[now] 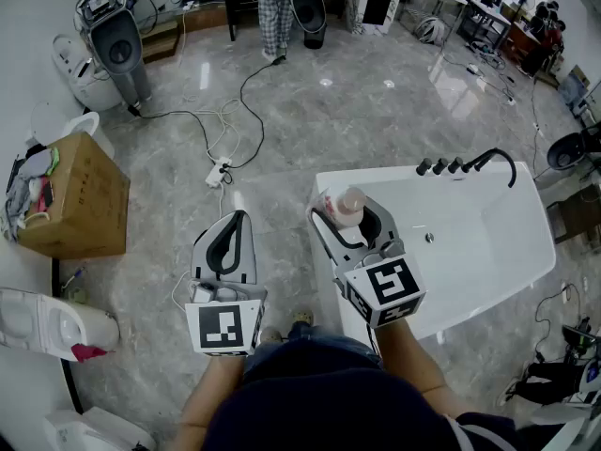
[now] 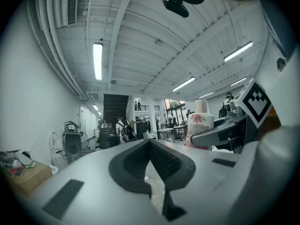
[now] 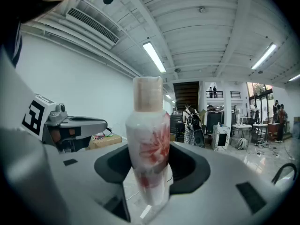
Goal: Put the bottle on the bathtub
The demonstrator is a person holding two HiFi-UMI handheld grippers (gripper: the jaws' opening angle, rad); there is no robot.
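My 2 forearms reach forward from my body, side by side. Each hand is wrapped around a handle behind its marker cube.

My left gripper [image 1: 235, 222] hangs over the grey floor [image 1: 329, 111], well to the left of the tub. In the left gripper view [image 2: 151, 143] its ribbed black pads meet at the tips with nothing between them, so it is clenched and empty.

My right gripper [image 1: 361, 220] points forward over the near left corner of the bathtub [image 1: 526, 242]. It is clamped on the bottle [image 1: 348, 205], which stands upright between the jaws in the right gripper view [image 3: 151, 172]. I cannot tell whether the bottle's base touches the rim.

The bottle [image 3: 150, 149] is rounded, smooth white plastic with a red-pink flower print and a pale beige cylindrical cap. The bathtub is glossy white with rounded corners. On its far edge are 4 dark knobs [image 1: 439, 165] and a curved black spout [image 1: 500, 158].

The floor is polished and marbled, and it reflects the ceiling lights. A brown cardboard box [image 1: 80, 195] sits at the left, and a white power strip [image 1: 218, 172] with looping cables lies ahead of me.
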